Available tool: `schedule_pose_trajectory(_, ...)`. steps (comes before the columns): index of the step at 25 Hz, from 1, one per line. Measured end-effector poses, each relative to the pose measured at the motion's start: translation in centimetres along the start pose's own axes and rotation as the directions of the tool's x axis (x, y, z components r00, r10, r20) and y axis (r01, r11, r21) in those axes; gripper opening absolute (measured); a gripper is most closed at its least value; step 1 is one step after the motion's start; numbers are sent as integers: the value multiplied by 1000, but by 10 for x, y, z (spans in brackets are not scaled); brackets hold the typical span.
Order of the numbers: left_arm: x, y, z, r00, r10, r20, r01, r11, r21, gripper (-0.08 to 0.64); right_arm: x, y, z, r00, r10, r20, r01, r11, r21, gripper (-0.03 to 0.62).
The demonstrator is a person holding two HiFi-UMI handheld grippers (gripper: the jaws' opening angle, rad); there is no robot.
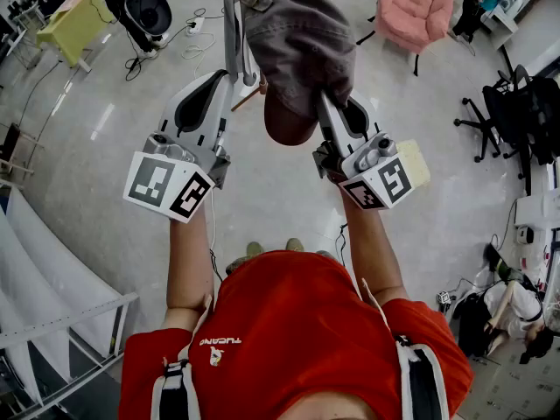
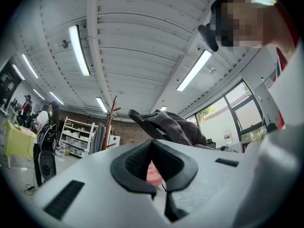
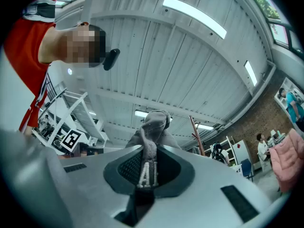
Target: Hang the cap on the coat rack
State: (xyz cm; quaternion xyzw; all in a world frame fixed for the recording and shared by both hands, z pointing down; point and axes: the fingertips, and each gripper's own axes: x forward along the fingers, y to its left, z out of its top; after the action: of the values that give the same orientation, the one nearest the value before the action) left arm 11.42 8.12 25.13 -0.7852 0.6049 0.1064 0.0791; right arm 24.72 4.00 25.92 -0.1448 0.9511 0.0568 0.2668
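I hold both grippers overhead with a grey-brown cap (image 1: 297, 42) between them. Its reddish brim (image 1: 289, 125) hangs down. My right gripper (image 3: 146, 163) is shut on a fold of the cap's fabric (image 3: 154, 127) that bears white letters. In the head view the right gripper (image 1: 334, 116) reaches under the cap's right side. My left gripper (image 1: 234, 11) stands at the cap's left edge, jaws together, with a pinkish bit of the cap (image 2: 153, 172) between the pads. The brown coat rack (image 2: 110, 122) stands some way off, and its pole also shows in the right gripper view (image 3: 194, 129).
On the floor below are a pink armchair (image 1: 416, 7), a yellow table (image 1: 74, 20), black office chairs (image 1: 516, 112) and loose cables (image 1: 197, 38). A white railing (image 1: 70, 322) is at lower left. White shelves (image 2: 76, 137) stand beside the rack. A person (image 1: 512, 309) crouches at lower right.
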Motion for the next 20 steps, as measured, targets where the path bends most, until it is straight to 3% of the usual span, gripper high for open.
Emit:
schedule_pose_trajectory(12,-3,9,8,1000,13,8,-13,1000,18,8,6,3,-1,999,15,47,-16,999,37,49)
schedule_pose_trajectory(20,-25,73,10,1000,1,-6,-1,1000,32,8,62,12,-29,998,-39,54,39,999,3,49)
